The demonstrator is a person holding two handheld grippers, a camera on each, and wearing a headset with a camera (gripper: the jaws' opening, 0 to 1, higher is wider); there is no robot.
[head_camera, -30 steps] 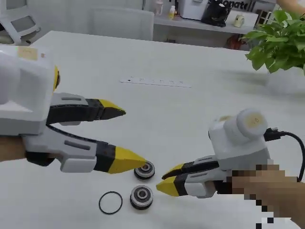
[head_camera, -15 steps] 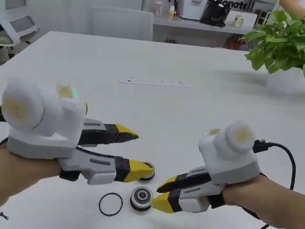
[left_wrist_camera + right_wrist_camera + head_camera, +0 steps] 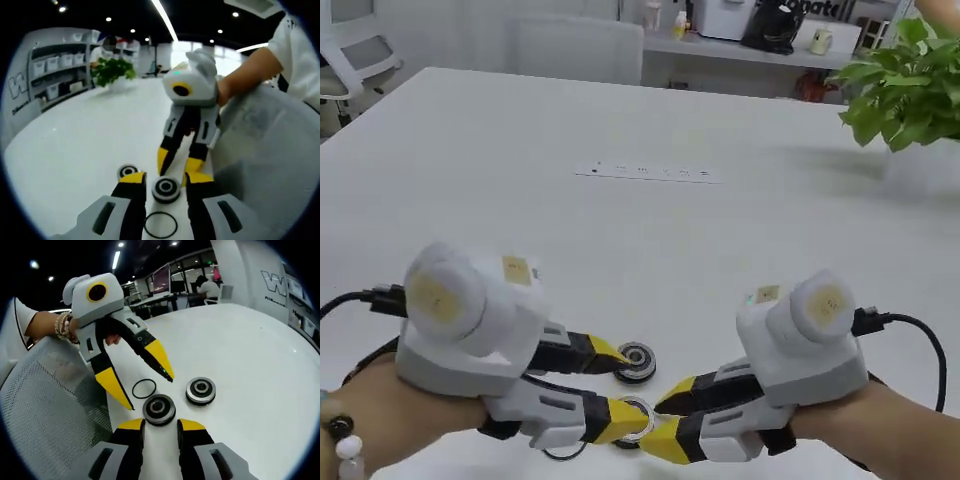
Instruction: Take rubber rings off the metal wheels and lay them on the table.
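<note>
The white bench (image 3: pixel 670 240) is smooth and matt, and over its near edge the two grippers meet nose to nose. The left gripper (image 3: pixel 631 387) has a white plastic body and black fingers ending in yellow wedges. Its fingers are spread wide to either side of the near wheel (image 3: pixel 636 408). In the left gripper view that wheel sits between the tips, with neither one plainly touching it. The right gripper (image 3: pixel 653 425), of the same make, comes in from 4 o'clock with its fingers parted more narrowly and holding nothing. In the right gripper view the same wheel lies just off its tips at 12 o'clock. A loose rubber ring (image 3: pixel 133 389), thin, black and round, lies flat on the bench. In that view it is at 11 o'clock from the near wheel and apart from it. The far wheel (image 3: pixel 636 362) lies flat just beyond the near one, at 12 o'clock in the head view. Both wheels are small discs with a dark outer band and a bright metal hub. Farther out a pale strip (image 3: pixel 645 172) with small marks lies on the bench. At 2 o'clock a leafy green plant (image 3: pixel 905 80) stands. Past the far edge are a white chair (image 3: pixel 575 45) and a counter (image 3: pixel 750 52) carrying appliances. The left gripper view shows shelving (image 3: pixel 50 65) with bins under long ceiling lights.
</note>
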